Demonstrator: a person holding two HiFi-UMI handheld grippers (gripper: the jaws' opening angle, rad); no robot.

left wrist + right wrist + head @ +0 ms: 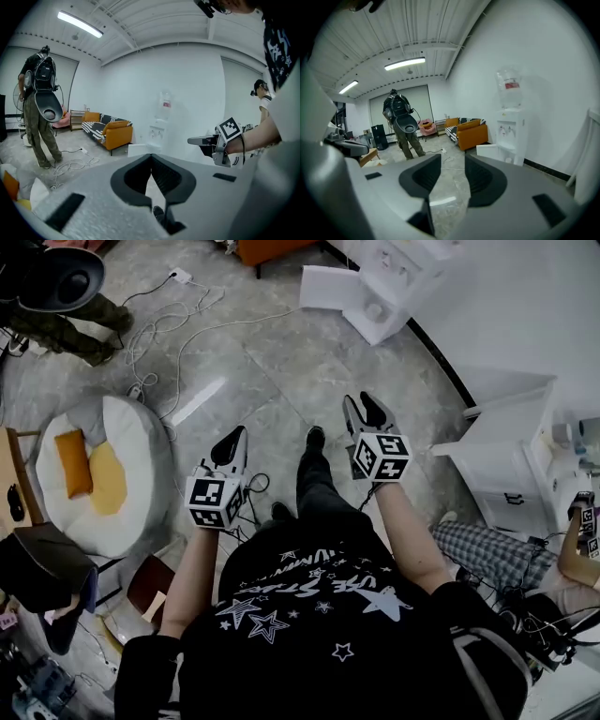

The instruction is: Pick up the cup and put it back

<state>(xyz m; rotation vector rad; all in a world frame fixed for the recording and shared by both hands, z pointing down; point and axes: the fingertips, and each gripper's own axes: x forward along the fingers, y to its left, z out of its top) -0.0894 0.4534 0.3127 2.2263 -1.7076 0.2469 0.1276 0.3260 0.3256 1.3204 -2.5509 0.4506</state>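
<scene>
Progress: nothing of the task looks done yet; by my reading no pickup has begun and both the lift and the return are left.
Left gripper [234, 435]: clenched, its two jaws meet at the tips and nothing is between them; it is held out in front of the person's body, over the floor [281, 381].
Right gripper [363, 401]: released, its jaws stand apart with only bare floor showing through the gap; it holds nothing.
Cup, place: no view shows a cup for certain. A small round white thing [375, 311] sits at the front of the water dispenser [398, 277], well ahead of both grippers; it may be the cup, but it is too small to tell.
Cup, pointing and long axis: I cannot tell. If that round thing is the cup, its round outline from above suggests it stands upright, long axis vertical, mouth up; this is a guess.
Reach: both grippers are well apart from the dispenser, so an approach would come first.
</scene>
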